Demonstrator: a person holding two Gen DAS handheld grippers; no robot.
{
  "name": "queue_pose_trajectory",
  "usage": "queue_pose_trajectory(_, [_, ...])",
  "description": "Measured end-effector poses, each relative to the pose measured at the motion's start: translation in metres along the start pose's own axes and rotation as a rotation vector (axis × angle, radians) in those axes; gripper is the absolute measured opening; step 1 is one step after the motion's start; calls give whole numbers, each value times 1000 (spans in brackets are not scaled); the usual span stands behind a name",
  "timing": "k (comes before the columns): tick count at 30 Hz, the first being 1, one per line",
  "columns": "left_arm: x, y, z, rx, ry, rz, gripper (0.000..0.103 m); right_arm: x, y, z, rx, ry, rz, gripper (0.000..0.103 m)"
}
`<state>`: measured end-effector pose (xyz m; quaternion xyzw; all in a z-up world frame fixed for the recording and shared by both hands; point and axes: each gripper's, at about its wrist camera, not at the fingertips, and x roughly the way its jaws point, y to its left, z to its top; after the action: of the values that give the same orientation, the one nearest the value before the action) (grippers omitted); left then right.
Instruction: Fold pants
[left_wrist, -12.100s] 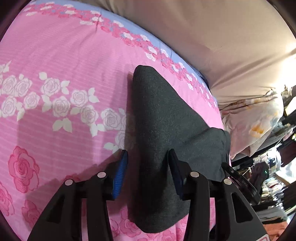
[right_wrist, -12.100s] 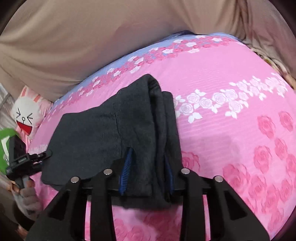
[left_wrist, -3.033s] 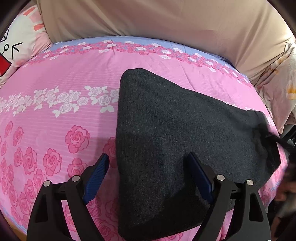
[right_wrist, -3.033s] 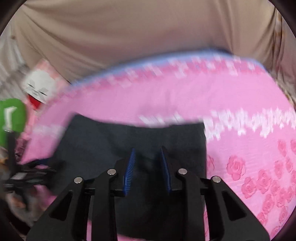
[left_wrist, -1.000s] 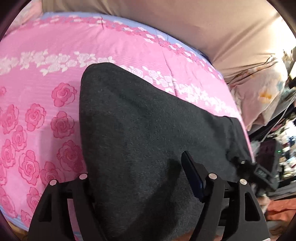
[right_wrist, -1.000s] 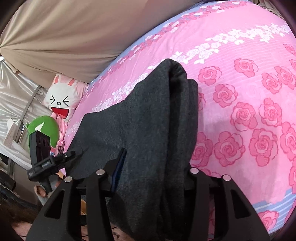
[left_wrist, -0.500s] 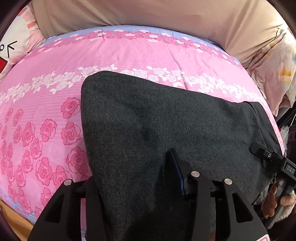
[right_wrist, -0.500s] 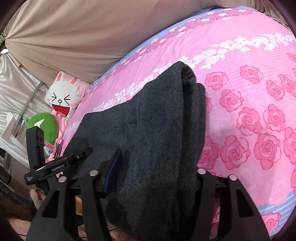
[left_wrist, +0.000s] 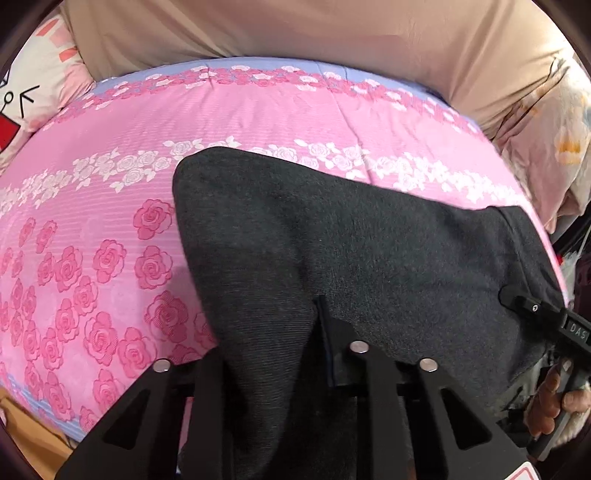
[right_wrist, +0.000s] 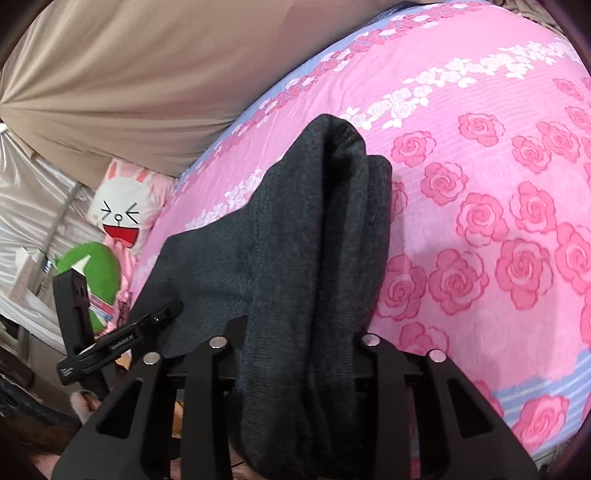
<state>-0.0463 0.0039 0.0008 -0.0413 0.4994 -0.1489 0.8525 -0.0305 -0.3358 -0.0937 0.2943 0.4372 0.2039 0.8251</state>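
Observation:
The dark grey pants (left_wrist: 332, 240) lie folded on the pink rose bedspread (left_wrist: 110, 184), stretched between both grippers. My left gripper (left_wrist: 273, 350) is shut on the near edge of the pants at one end; cloth drapes over its fingers. My right gripper (right_wrist: 299, 350) is shut on a thick bunch of folded layers of the pants (right_wrist: 325, 221) at the other end. Each gripper shows in the other's view: the right one (left_wrist: 535, 314) at the right edge, the left one (right_wrist: 122, 336) at the lower left.
A beige curtain (left_wrist: 295, 33) hangs behind the bed. A white bunny cushion (right_wrist: 122, 210) and a green plush toy (right_wrist: 96, 273) lie at one end of the bed. A floral pillow (left_wrist: 554, 129) lies at the other end. The bed's near edge is just below the grippers.
Both grippers have closed on the pants over the last second. The left wrist view swung left; the cloth now bunches up between the jaws at both ends.

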Motion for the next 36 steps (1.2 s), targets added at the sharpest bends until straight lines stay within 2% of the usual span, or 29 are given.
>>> queue_pose_trajectory(4, [-24, -2, -2, 15, -20, -57, 14, -23, 26, -5, -72, -24, -3, 28])
queue_pose_trajectory(8, [-62, -11, 1, 48, -83, -124, 13, -50, 57, -2, -153, -85, 3, 28])
queue_pose_trajectory(13, [-129, -22, 22, 110, -273, -142, 12, -92, 94, 17, -247, -222, 51, 28])
queue_pose_trajectory(17, [-185, -31, 47, 163, -463, -138, 12, -123, 127, 42, -331, -350, 98, 28])
queue_pose_trajectory(22, [-233, -42, 75, 218, -663, -114, 12, -152, 168, 80, -459, -509, 155, 28])
queue_pose_trajectory(25, [-254, -47, 94, 239, -775, -88, 13, -156, 184, 102, -502, -571, 189, 28])
queue_pose_trajectory(27, [-263, -50, 108, 248, -847, -73, 13, -155, 193, 122, -521, -609, 215, 28])
queue_pose_trajectory(31, [-264, -53, 142, 265, -932, -57, 13, -140, 203, 159, -525, -640, 240, 28])
queue_pose_trajectory(34, [-249, -46, 173, 254, -929, -70, 13, -116, 199, 190, -497, -638, 245, 28])
queue_pose_trajectory(36, [-230, -40, 199, 231, -900, -76, 13, -99, 194, 210, -483, -628, 234, 28])
